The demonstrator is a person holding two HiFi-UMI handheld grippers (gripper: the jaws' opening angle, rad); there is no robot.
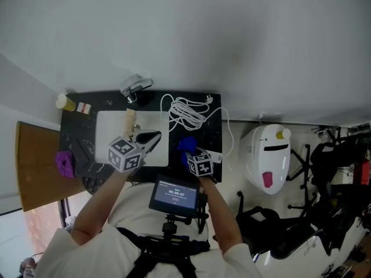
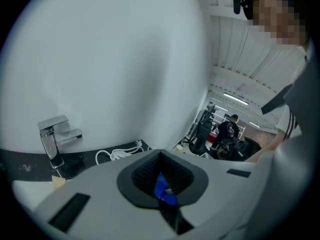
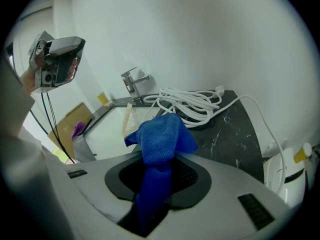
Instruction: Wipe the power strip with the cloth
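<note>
The right tool (image 3: 150,194) is clamped on the blue cloth (image 3: 160,139), which bunches above its jaws over the dark bench (image 3: 232,134). A white cord (image 3: 187,101) lies coiled at twelve o'clock of the cloth. At nine o'clock, the left tool (image 2: 162,184) has its jaws drawn together.

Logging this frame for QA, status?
Right gripper shut on blue cloth, cloth not touching the cord. Left gripper: blue speck between jaws, grip unclear. Power strip's white cord coiled beside sink, untouched. Nothing between cloth and cord.
</note>
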